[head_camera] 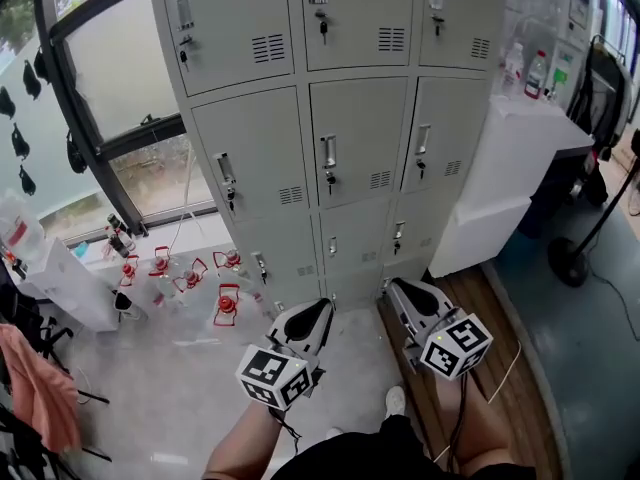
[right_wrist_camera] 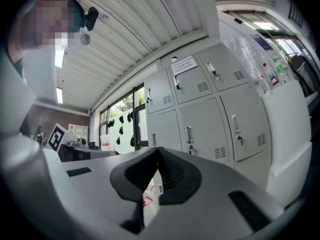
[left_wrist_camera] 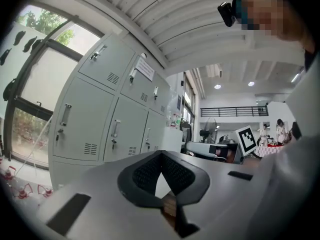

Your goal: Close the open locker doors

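A grey bank of lockers [head_camera: 340, 138] stands ahead, and every door that I can see lies flush and shut, each with a handle and a key. My left gripper [head_camera: 322, 310] is held low in front of the bottom row, apart from the doors, jaws shut on nothing. My right gripper [head_camera: 397, 288] hangs beside it to the right, also shut and empty. The left gripper view shows the lockers [left_wrist_camera: 105, 109] at its left beyond the closed jaws [left_wrist_camera: 161, 156]. In the right gripper view the lockers [right_wrist_camera: 210, 114] fill the right half behind the closed jaws [right_wrist_camera: 157, 151].
Several red-handled containers [head_camera: 190, 278] sit on the floor left of the lockers, by a large window [head_camera: 110, 98]. A white counter [head_camera: 520, 158] with bottles stands at the right. A fan stand [head_camera: 575, 258] is on the blue floor beyond.
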Tool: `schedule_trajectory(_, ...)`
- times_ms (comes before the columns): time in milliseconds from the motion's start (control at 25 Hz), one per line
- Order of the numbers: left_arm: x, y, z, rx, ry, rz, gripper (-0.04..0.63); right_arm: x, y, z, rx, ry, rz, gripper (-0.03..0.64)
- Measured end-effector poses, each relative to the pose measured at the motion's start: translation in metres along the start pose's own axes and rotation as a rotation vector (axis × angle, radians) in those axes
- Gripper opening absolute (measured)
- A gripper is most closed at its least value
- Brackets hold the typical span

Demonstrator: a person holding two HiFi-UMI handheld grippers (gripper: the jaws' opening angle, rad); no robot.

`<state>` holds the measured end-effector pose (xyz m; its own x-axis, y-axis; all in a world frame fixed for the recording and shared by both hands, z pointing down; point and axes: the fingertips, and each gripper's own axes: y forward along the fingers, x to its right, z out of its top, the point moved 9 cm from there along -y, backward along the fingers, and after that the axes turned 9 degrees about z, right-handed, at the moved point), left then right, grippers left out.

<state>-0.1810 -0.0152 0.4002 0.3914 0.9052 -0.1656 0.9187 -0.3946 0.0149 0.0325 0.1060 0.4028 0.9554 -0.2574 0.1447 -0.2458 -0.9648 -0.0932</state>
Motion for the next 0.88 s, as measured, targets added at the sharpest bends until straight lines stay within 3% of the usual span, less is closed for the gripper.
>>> schedule_trajectory(160,0.025,0.001,-0.001,0.004,-0.005,-0.07,0.015,-0.007,-0.038,0.01,0.0,-0.022,-0.078,0.005)
schedule_trajectory(320,0.049,-0.003,-0.001,0.012,0.035,-0.072,0.015,-0.011,-0.063,0.021,-0.007,-0.036,-0.103,0.003)
schedule_trajectory(880,0.149,-0.004,-0.016,-0.009,-0.003,0.004,0.015,0.011,-0.152,0.03,-0.007,-0.005,-0.029,0.003)
